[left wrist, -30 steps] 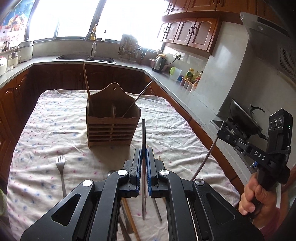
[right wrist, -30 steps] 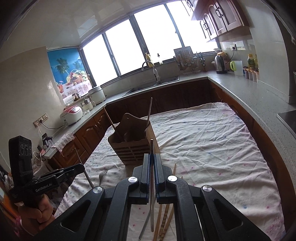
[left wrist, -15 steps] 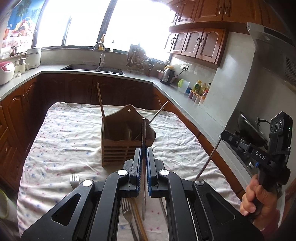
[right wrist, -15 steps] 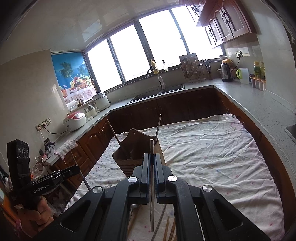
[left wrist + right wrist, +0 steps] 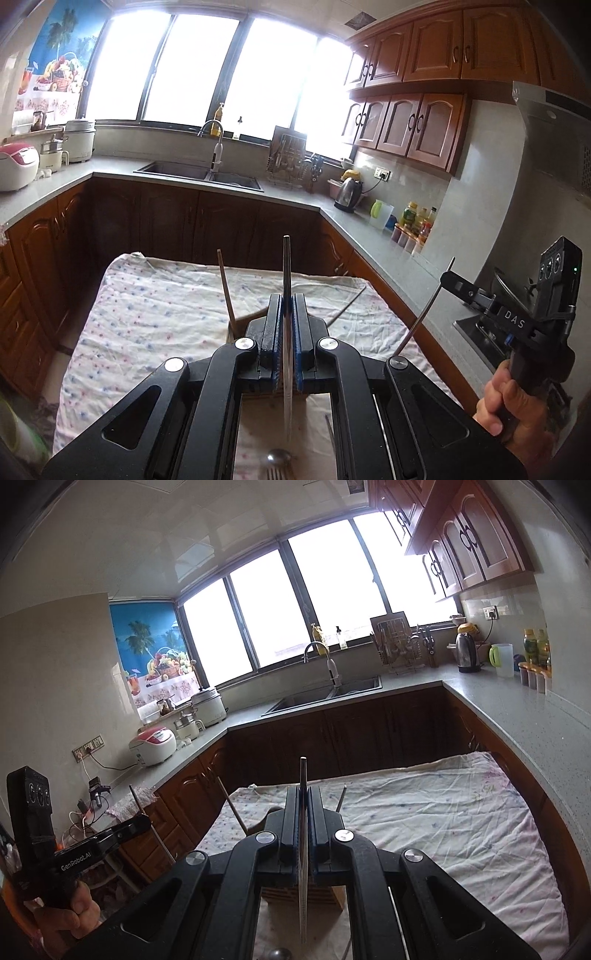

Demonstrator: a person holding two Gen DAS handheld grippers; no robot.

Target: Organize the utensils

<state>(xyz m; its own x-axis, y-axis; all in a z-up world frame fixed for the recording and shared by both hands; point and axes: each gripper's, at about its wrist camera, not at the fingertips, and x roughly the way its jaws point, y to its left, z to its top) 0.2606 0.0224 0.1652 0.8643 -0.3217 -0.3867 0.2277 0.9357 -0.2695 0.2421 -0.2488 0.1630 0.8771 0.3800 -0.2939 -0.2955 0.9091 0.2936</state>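
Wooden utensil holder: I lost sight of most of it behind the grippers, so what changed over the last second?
Both grippers rose and tilted upward, so the wooden utensil holder slid down behind the jaws. The left gripper stayed shut on its metal chopstick, the right gripper on its own. Nothing was let go; the tablecloth is unchanged.

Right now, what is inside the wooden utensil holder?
A wooden chopstick and a metal one lean out of the holder. The fingers of both grippers cover nearly all of it, so anything else inside is hidden.
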